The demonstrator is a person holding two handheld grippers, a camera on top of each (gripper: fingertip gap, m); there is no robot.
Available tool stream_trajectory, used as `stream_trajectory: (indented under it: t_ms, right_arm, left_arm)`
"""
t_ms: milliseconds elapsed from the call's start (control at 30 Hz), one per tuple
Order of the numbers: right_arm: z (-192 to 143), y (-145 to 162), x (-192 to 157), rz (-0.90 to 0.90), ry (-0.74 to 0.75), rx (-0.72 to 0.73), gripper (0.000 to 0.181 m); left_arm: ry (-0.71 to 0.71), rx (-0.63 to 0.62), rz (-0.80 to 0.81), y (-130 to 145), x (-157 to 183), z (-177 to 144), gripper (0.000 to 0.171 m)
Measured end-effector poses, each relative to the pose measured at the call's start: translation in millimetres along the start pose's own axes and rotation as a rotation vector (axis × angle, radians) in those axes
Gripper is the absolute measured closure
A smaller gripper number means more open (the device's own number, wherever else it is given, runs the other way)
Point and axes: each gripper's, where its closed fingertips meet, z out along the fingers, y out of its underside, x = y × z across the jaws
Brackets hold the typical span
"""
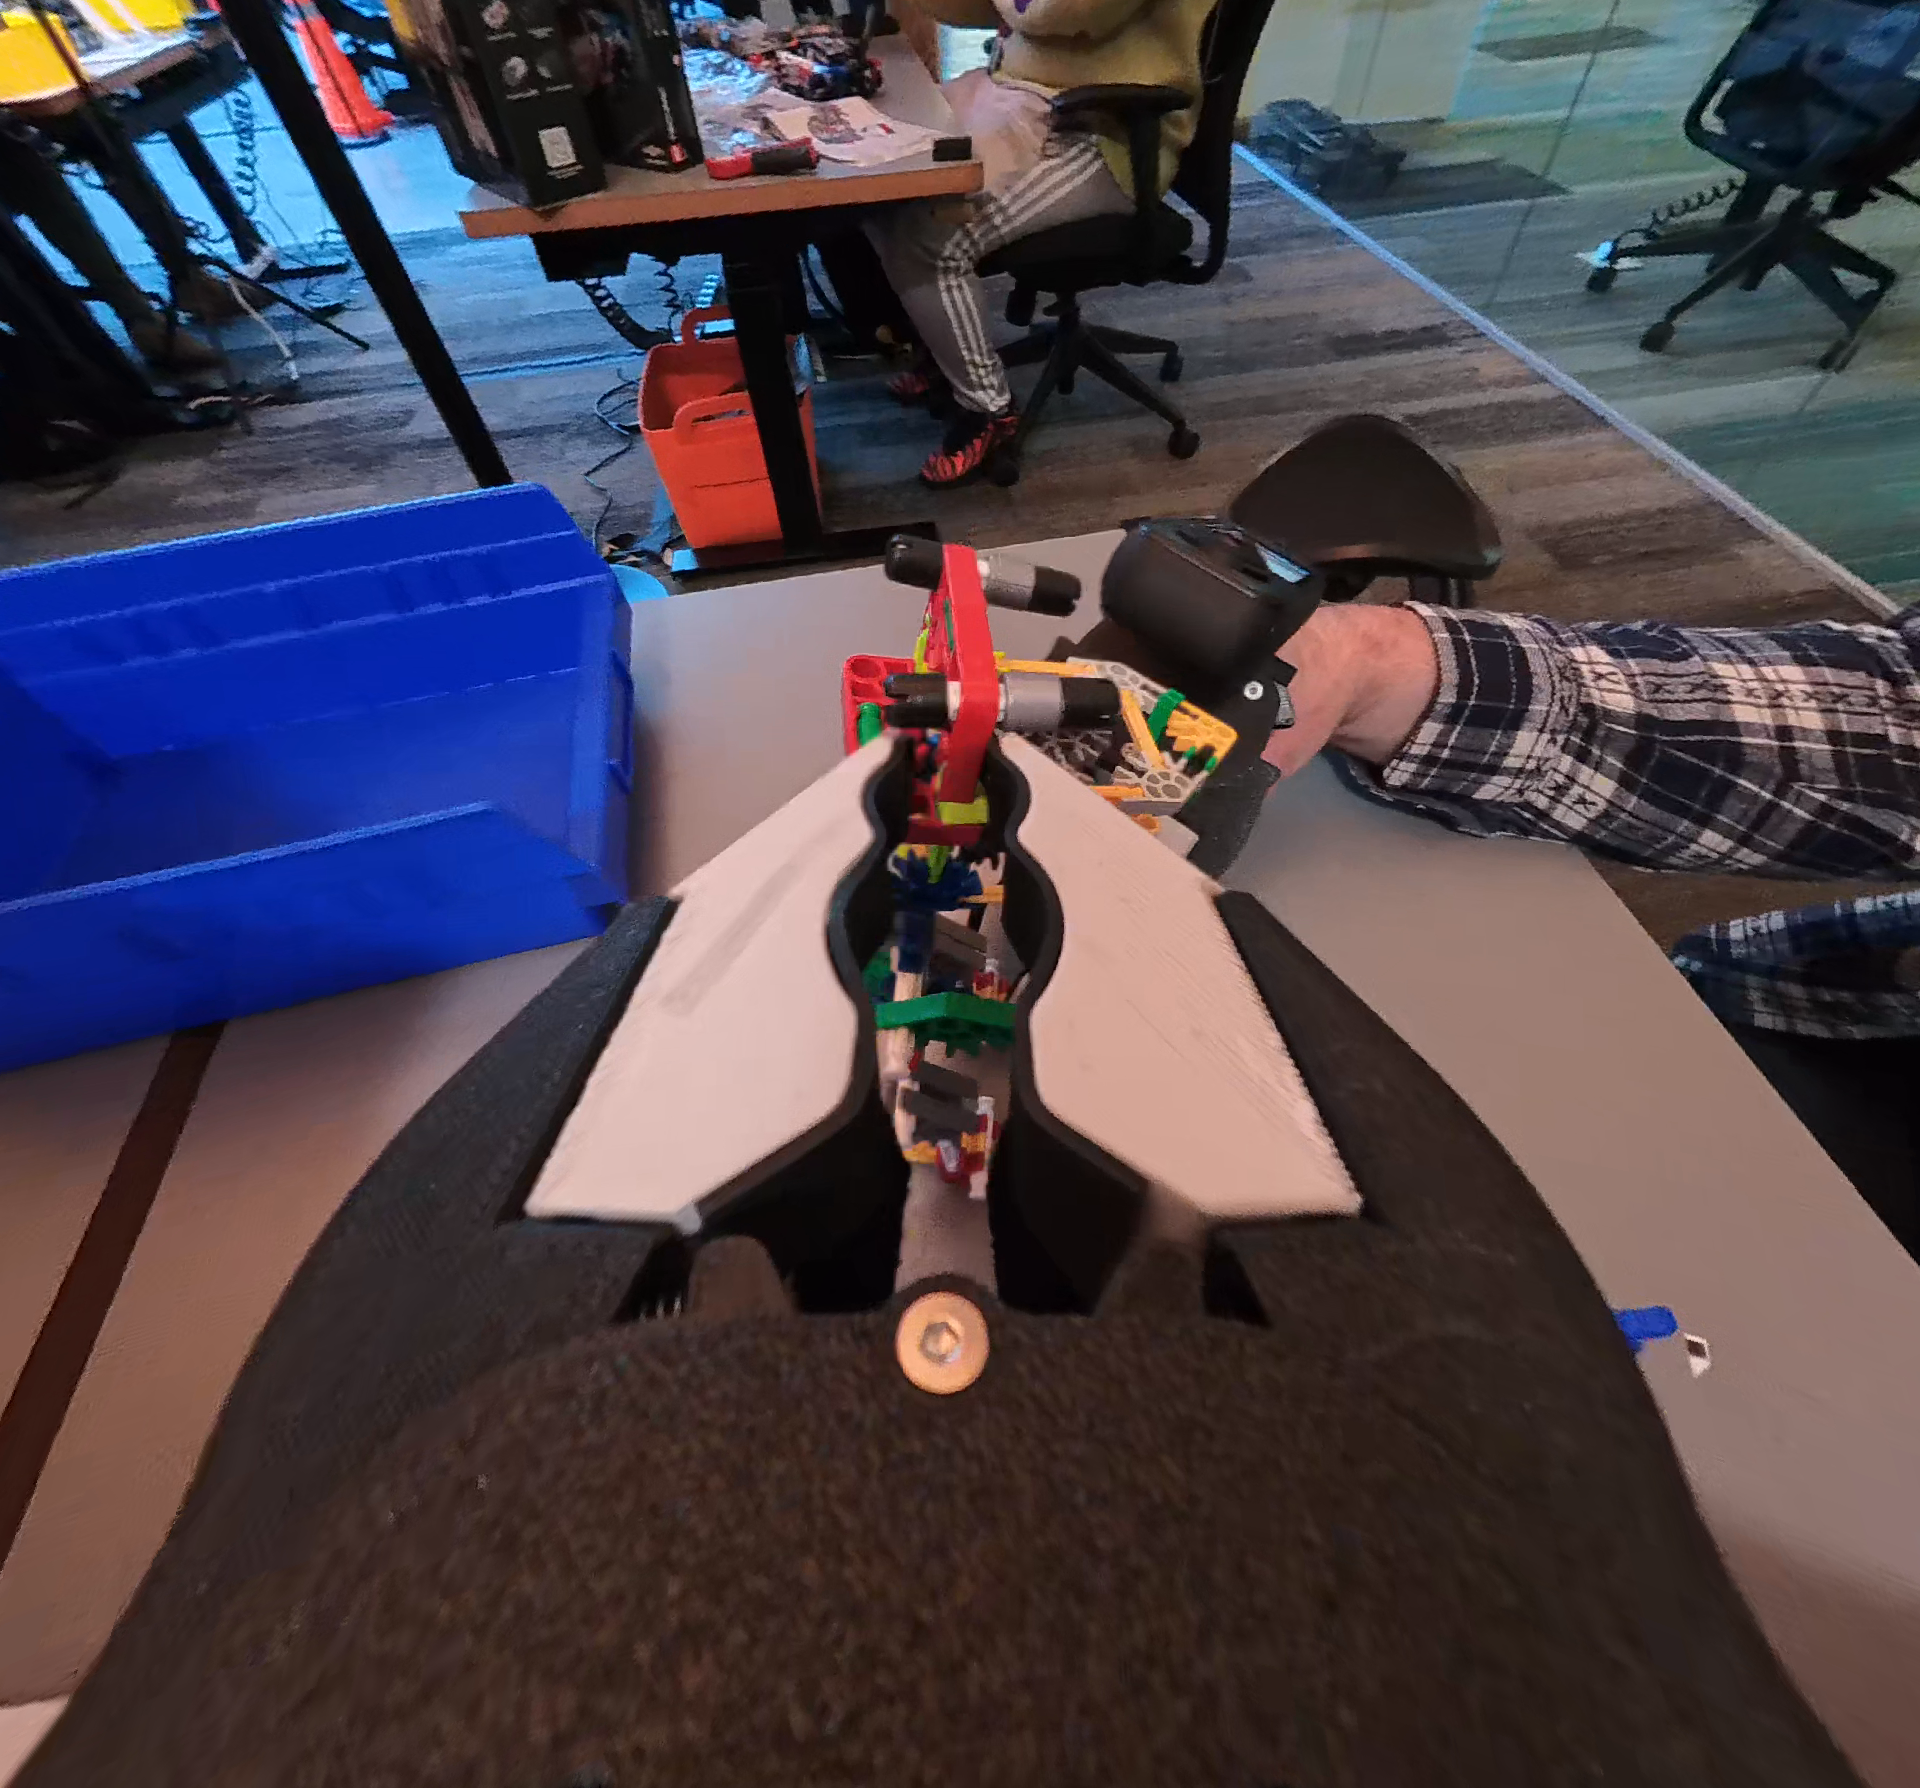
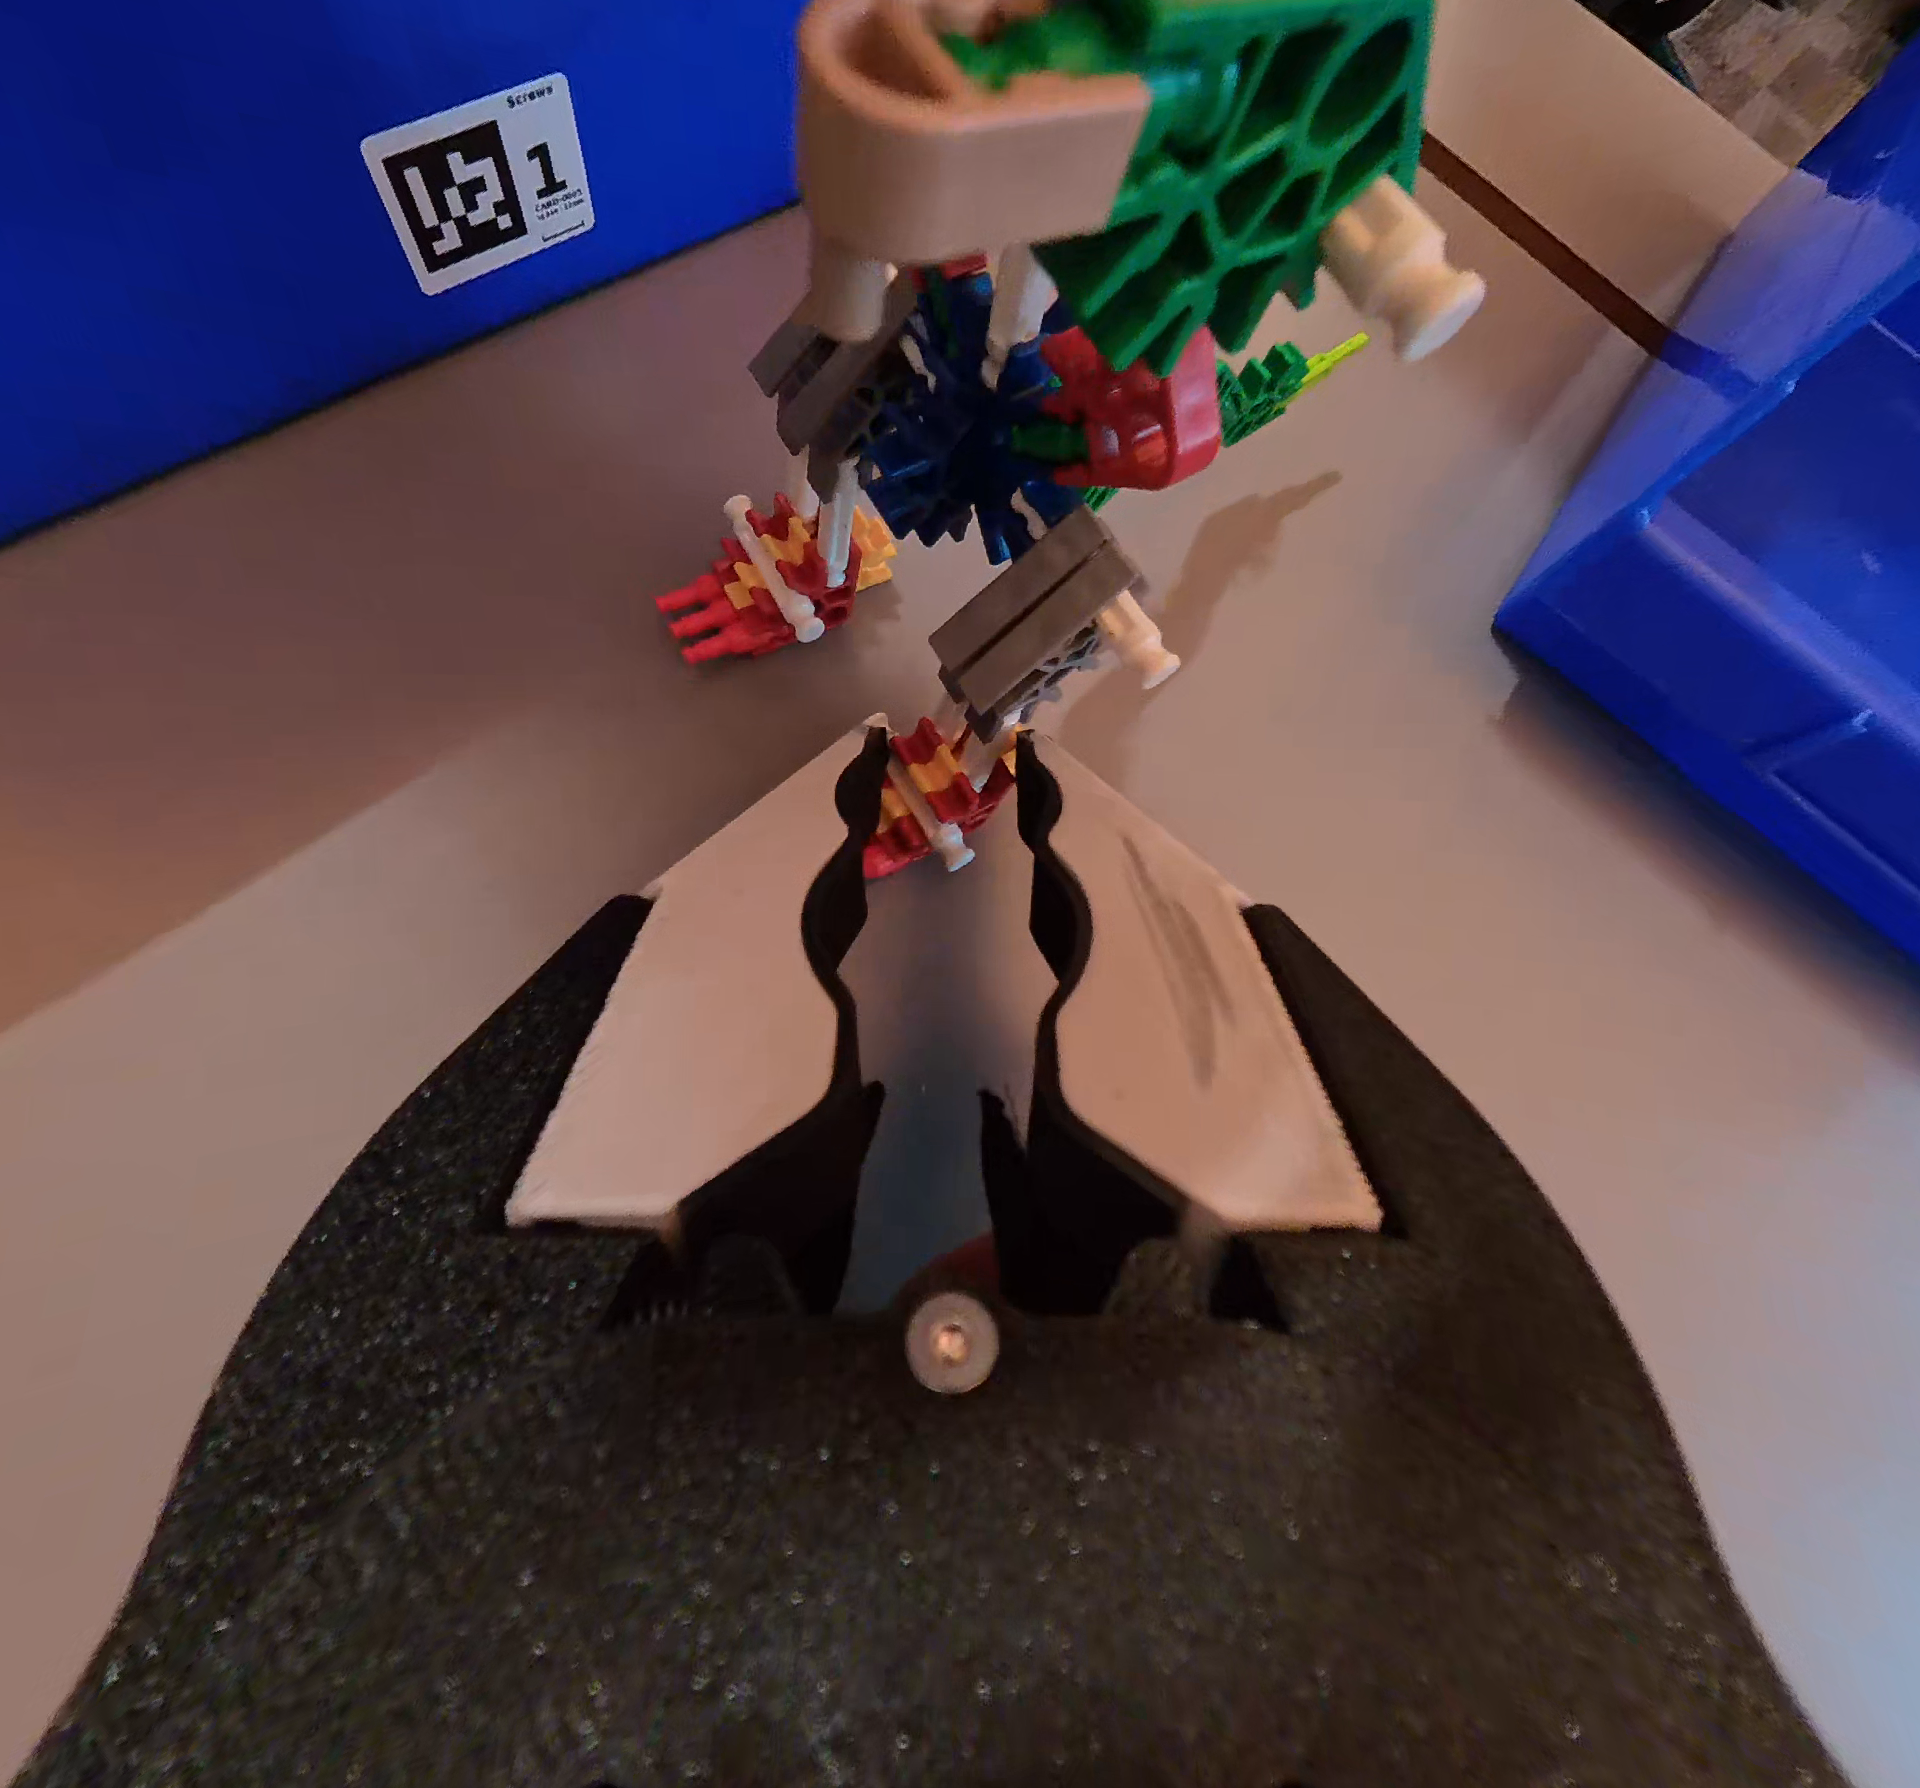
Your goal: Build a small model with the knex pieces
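In your right wrist view, a white sticker with a black square code and some small print sits on the wall of the blue bin. In your left wrist view, the tall black boxes on the far desk carry printed marks and white labels, too small to read.

Blue bins, multicoloured toy, navy-white plaid sleeve, orange bucket.
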Motion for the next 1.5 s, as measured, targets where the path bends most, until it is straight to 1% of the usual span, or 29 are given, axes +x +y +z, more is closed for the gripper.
stream_trajectory:
  t_ms: [33, 100, 133, 167, 233, 300, 367, 533, 633, 667, 700, 733, 767, 833, 900, 967, 1100, 1267, 1400, 1500]
  right_arm:
    - [-0.3, -0.1, 0.3, -0.001, 0.003, 0.001, 0.156]
    - [-0.3, -0.4, 0.1, -0.006, 0.005, 0.003, 0.156]
    - [0.0, -0.5, -0.3, -0.013, 0.006, 0.003, 0.157]
    - [0.1, -0.8, -0.5, -0.016, 0.007, 0.004, 0.157]
    - [0.2, -0.8, -0.5, -0.014, 0.005, 0.004, 0.157]
    - [0.1, -0.9, -0.5, -0.019, 0.008, 0.004, 0.157]
    - [0.3, -1.2, -1.0, -0.024, 0.008, 0.006, 0.157]
    - [0.6, -1.6, -1.0, -0.022, 0.006, 0.006, 0.157]
    - [0.5, -1.8, -0.6, -0.02, 0.007, 0.005, 0.157]
    - [0.5, -2.0, -0.5, -0.02, 0.009, 0.006, 0.157]
    - [0.4, -2.1, -0.2, -0.02, 0.011, 0.006, 0.156]
    - [0.5, -2.1, -0.4, -0.02, 0.011, 0.005, 0.151]
    - [0.9, -1.5, -0.8, -0.019, 0.007, -0.001, 0.146]
    - [1.0, -1.3, -0.9, -0.016, 0.006, -0.003, 0.146]
    - [0.9, -1.3, -1.2, -0.013, 0.001, -0.003, 0.146]
    - [0.8, -1.7, -2.2, -0.017, -0.004, -0.001, 0.147]
    - [0.5, -2.3, -1.6, -0.013, -0.003, 0.003, 0.147]
    - [0.4, -2.8, -1.3, -0.013, 0.001, 0.004, 0.145]
    - [0.7, -2.8, -1.5, -0.014, 0.0, 0.003, 0.145]
    - [1.0, -2.9, -2.5, -0.022, -0.001, 0.002, 0.149]
  left_arm:
    - [0.005, -0.001, -0.01, 0.4, 0.1, -0.7, 0.156]
    - [0.003, 0.0, -0.015, 0.8, 0.3, -1.6, 0.156]
    - [0.006, 0.0, -0.019, 0.6, 0.7, -1.5, 0.158]
    - [0.016, 0.0, -0.023, 0.2, 1.7, -1.3, 0.163]
    - [-0.006, 0.006, -0.048, -1.1, -5.0, -1.1, 0.165]
    - [0.024, 0.015, -0.09, -1.1, -7.4, -1.8, 0.165]
    - [0.005, 0.024, -0.154, -0.7, -20.7, -3.6, 0.166]
    - [0.03, 0.026, -0.213, -0.1, -32.5, -2.4, 0.166]
    - [0.021, 0.024, -0.187, -0.6, -32.4, -2.4, 0.164]
    - [0.013, 0.025, -0.176, -0.9, -31.7, -2.2, 0.161]
    - [0.011, 0.021, -0.173, -0.4, -30.3, -2.0, 0.153]
    - [0.01, 0.017, -0.17, 0.0, -29.2, -2.2, 0.149]
    - [0.008, 0.014, -0.169, 0.5, -28.2, -2.5, 0.147]
    - [-0.001, 0.012, -0.168, 0.3, -27.8, -3.9, 0.142]
    - [-0.003, 0.021, -0.158, -2.0, -25.9, -6.2, 0.143]
    - [-0.056, 0.002, -0.14, -0.7, -32.1, -8.8, 0.142]
    - [-0.034, 0.0, -0.151, -3.0, -26.0, -14.7, 0.14]
    - [-0.044, 0.011, -0.127, -7.5, -17.8, -21.5, 0.14]
    - [-0.032, 0.002, -0.083, -7.2, -4.7, -13.4, 0.141]
    - [-0.052, -0.08, -0.023, 3.4, -2.7, -1.6, 0.144]
